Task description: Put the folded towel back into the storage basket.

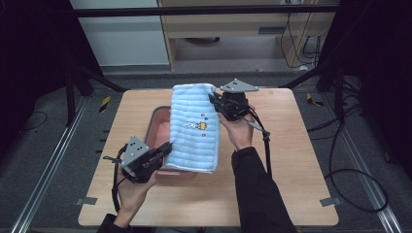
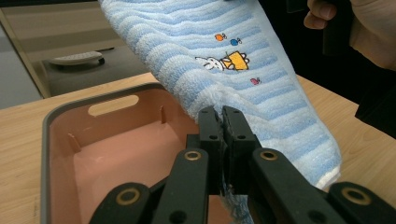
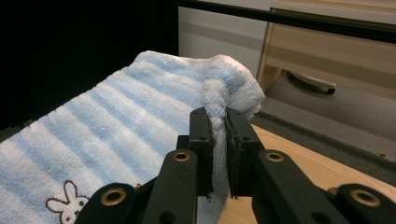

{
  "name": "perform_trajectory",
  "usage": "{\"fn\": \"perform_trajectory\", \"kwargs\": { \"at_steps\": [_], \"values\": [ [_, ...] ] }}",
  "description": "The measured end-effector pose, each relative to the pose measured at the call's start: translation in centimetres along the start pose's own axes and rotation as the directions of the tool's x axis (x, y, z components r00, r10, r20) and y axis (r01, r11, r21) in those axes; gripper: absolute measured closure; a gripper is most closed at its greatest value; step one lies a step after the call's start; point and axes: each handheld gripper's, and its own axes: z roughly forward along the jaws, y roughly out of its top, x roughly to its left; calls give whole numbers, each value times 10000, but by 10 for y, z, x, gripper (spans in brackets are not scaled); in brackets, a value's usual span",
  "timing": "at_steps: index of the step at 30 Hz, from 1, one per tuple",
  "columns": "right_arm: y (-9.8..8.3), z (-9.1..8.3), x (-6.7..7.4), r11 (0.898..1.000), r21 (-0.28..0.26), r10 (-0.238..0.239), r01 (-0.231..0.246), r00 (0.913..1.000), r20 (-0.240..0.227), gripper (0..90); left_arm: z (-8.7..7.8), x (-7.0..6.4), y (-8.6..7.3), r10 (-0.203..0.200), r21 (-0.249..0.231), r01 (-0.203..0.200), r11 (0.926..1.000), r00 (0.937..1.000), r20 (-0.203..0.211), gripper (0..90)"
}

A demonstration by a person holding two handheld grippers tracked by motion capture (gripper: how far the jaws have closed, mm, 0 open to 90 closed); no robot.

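Both tongs (image 2: 222,122) (image 3: 218,122) pinch striped towel (image 1: 193,127) above pink bin (image 1: 159,121) on table (image 1: 291,145).

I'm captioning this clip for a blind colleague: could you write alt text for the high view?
Two hand-held tools stretch a blue-and-white striped terry towel with a small rabbit print above a pink plastic bin on a light wooden table. The left tool clamps its near edge, the right tool its far corner.

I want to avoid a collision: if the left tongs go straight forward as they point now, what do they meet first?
The left tongs already pinch the blue striped towel; straight ahead is more towel, probably before anything else.
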Motion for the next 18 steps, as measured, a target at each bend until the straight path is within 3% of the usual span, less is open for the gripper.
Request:
{"fn": "perform_trajectory", "kwargs": {
  "at_steps": [18],
  "values": [
    [10, 44, 18, 9996, 267, -61, 69, 9995, -318, 826, -7, 32, -6, -591, -119, 584, 9982, 9960, -672, 872]
  ]
}}
